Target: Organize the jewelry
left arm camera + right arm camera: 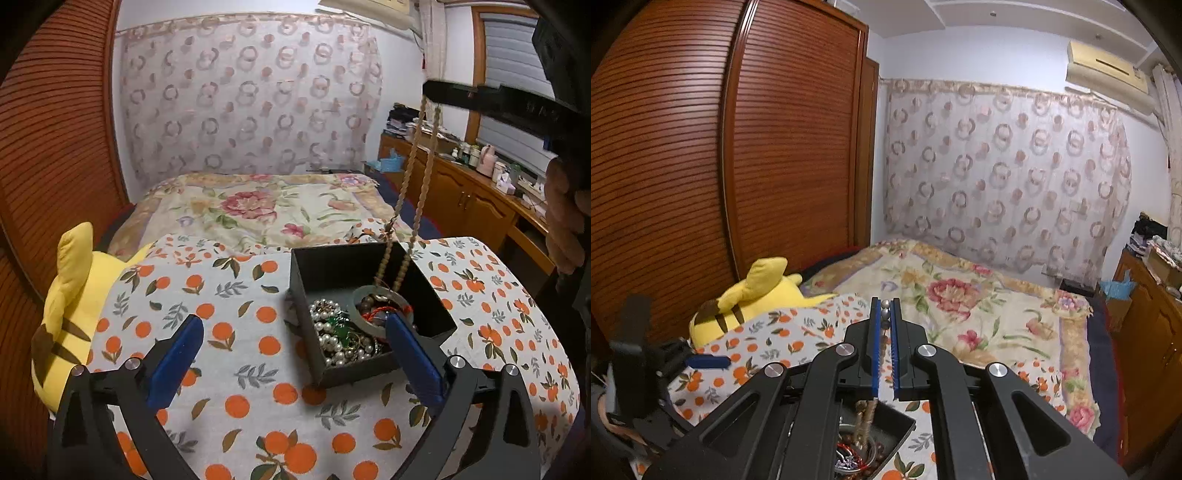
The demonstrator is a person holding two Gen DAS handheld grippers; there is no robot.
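The right gripper point(885, 325) is pinching a bead string point(408, 173) near its top, its blue pads closed on a few beads, and the string is hanging down in a long double strand into the open black box point(439, 317) that is sitting on the orange-print cloth point(229, 373). The string is looking light and fully limp, so it is likely swinging with any sideways move and coiling wherever it is lowered; its round beads are probably slippery between flat pads, so the better hold is across several beads at once, as it is being held, not on a single one. The lower end is reaching down among the box's contents, beside a pale green bangle point(369, 299), and it could be catching on that tangle as it is lifted. The strand is made of small tan-brown beads, evenly sized, with a small knot or tassel low on one side; the beads in the jaws are showing greyer in the right wrist view. In the box a pearl strand point(327, 332), green stones and red cord are lying heaped together. The left gripper point(295, 354) is standing wide apart and empty, one finger over the cloth, the other in front of the box's near corner.
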